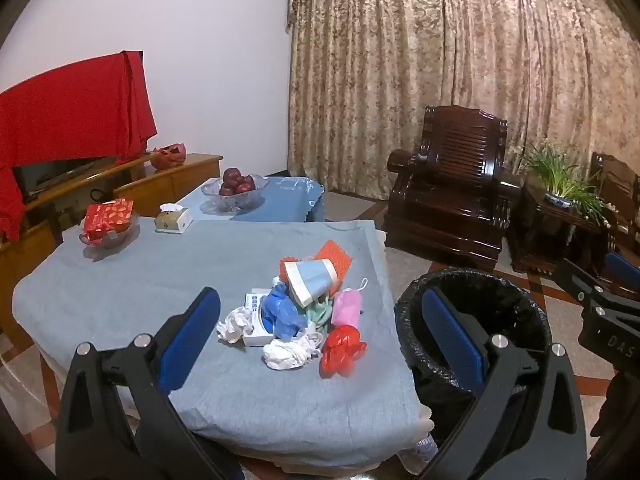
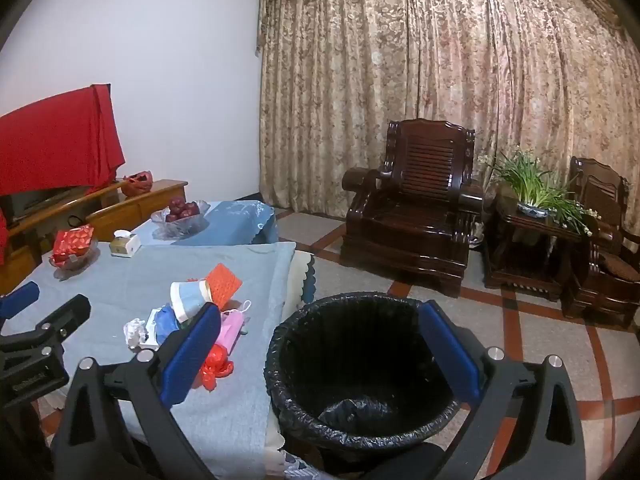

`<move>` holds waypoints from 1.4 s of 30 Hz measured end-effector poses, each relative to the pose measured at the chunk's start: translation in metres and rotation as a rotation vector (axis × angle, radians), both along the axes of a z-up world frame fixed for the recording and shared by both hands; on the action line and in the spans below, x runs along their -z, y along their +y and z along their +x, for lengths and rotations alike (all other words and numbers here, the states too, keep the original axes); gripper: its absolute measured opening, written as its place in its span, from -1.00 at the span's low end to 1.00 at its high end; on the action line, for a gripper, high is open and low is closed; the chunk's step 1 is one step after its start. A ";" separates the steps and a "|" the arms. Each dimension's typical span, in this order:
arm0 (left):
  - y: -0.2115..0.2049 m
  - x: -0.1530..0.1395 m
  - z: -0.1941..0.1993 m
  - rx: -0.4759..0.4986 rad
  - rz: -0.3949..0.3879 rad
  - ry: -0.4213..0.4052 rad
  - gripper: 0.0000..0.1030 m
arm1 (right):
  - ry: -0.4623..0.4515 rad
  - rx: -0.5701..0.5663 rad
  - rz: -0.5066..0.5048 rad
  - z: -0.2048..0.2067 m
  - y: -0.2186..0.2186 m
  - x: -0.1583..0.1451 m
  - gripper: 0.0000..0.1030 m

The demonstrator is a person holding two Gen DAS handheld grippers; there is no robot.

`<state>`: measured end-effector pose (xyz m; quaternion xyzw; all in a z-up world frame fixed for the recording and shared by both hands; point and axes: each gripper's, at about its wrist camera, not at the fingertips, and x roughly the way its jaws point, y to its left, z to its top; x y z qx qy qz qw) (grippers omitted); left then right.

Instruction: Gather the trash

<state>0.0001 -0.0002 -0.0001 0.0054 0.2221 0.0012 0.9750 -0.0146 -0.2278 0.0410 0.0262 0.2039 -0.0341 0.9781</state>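
Both grippers, left [image 1: 320,340] and right [image 2: 320,344], hover with fingers apart; the mixed trash pile [image 1: 304,312] sits on the grey-clothed counter [image 1: 160,280], with the black-lined round bin [image 2: 360,364] at its 3 o'clock.

Quick count: one trash pile on the near table [image 1: 120,280], made up of two crumpled white tissues [image 1: 236,324], one paper cup [image 1: 310,280], one blue bag [image 1: 280,316], one pink pouch [image 1: 347,307], one red plastic wad [image 1: 342,350], one orange mesh piece [image 1: 336,262] and one white box [image 1: 254,304]. One black-lined bin [image 2: 360,364] on the right. Two glass bowls [image 1: 234,194], one tissue box [image 1: 173,219]. Two dark wooden armchairs [image 2: 416,200] far right, one potted plant [image 2: 532,192].
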 end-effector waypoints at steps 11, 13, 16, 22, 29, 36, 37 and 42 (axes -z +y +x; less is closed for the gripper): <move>0.000 0.000 0.000 0.000 -0.003 -0.005 0.91 | -0.001 0.000 -0.003 0.000 0.003 0.002 0.89; 0.000 -0.001 -0.004 -0.002 -0.005 -0.005 0.91 | 0.000 0.000 0.000 0.000 0.002 0.002 0.89; 0.000 -0.001 -0.004 -0.005 -0.005 -0.004 0.91 | -0.002 0.001 -0.004 0.000 0.003 0.003 0.89; -0.002 0.002 -0.005 0.001 -0.004 -0.007 0.91 | -0.001 0.000 -0.003 0.000 0.003 0.003 0.89; -0.002 0.004 -0.006 -0.001 -0.004 -0.008 0.91 | -0.001 0.000 -0.003 0.001 0.004 0.005 0.89; -0.002 0.005 -0.006 -0.001 -0.004 -0.006 0.91 | 0.000 0.001 -0.003 0.001 0.006 0.007 0.89; -0.002 0.005 -0.006 0.000 -0.005 -0.006 0.91 | 0.001 0.001 -0.002 0.001 0.006 0.007 0.89; -0.002 0.003 -0.006 0.001 -0.002 -0.009 0.91 | 0.001 0.000 -0.002 0.001 0.006 0.008 0.89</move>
